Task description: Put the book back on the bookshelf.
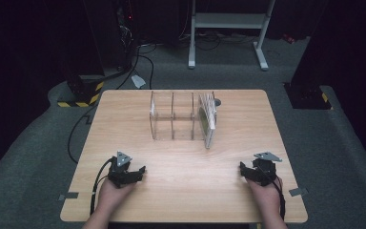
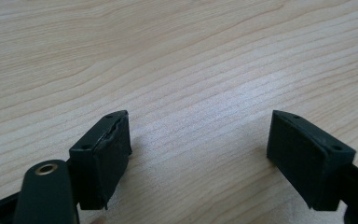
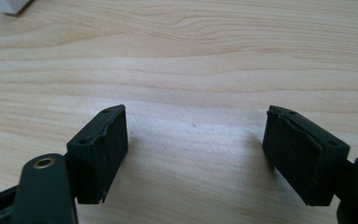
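Observation:
A clear acrylic rack (image 1: 174, 119) with several slots stands at the middle back of the wooden table (image 1: 124, 119). Flat disc cases (image 1: 208, 118) stand upright in its right-hand end. My left gripper (image 1: 132, 172) rests low over the table near the front left, held in a hand; in the left gripper view the left gripper (image 2: 198, 140) has its jaws wide apart over bare wood. My right gripper (image 1: 248, 171) sits near the front right in the other hand; in the right gripper view the right gripper (image 3: 196, 137) is open, with nothing between the pads.
A white-legged stand (image 1: 228, 28) is on the carpet behind the table. Cables (image 1: 78, 129) trail off the table's left side, near a yellow-and-black striped base (image 1: 83, 93). A pale corner of a case (image 3: 14, 5) shows at the top left of the right gripper view.

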Tool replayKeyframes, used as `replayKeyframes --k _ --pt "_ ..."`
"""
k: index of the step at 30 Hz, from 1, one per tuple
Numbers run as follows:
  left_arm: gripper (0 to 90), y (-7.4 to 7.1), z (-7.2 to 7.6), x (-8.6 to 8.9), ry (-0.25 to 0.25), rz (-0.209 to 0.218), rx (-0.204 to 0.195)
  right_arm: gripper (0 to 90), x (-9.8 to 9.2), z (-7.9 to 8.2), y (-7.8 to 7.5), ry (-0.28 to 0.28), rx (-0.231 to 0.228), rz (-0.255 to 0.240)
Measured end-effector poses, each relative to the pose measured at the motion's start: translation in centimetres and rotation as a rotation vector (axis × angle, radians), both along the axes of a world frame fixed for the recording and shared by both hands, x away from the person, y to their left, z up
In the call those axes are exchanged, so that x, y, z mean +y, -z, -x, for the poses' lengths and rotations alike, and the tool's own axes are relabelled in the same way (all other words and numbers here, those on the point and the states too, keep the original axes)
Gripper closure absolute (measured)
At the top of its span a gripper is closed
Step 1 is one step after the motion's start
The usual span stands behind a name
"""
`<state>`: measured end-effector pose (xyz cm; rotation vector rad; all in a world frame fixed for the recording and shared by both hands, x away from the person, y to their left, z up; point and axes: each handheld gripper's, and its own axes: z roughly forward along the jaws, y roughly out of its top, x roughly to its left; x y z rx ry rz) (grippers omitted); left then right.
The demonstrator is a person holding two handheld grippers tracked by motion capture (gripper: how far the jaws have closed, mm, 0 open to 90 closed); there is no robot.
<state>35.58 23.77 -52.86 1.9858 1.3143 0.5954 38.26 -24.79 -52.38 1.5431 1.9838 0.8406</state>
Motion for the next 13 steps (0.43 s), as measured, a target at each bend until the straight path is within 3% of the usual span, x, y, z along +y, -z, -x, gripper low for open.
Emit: replayKeyframes --k 13 --pt "21.9 0.00 0.05 -0.03 0.005 0.001 0.000 21.1 0.09 -0.05 0.01 0.000 0.001 0.010"
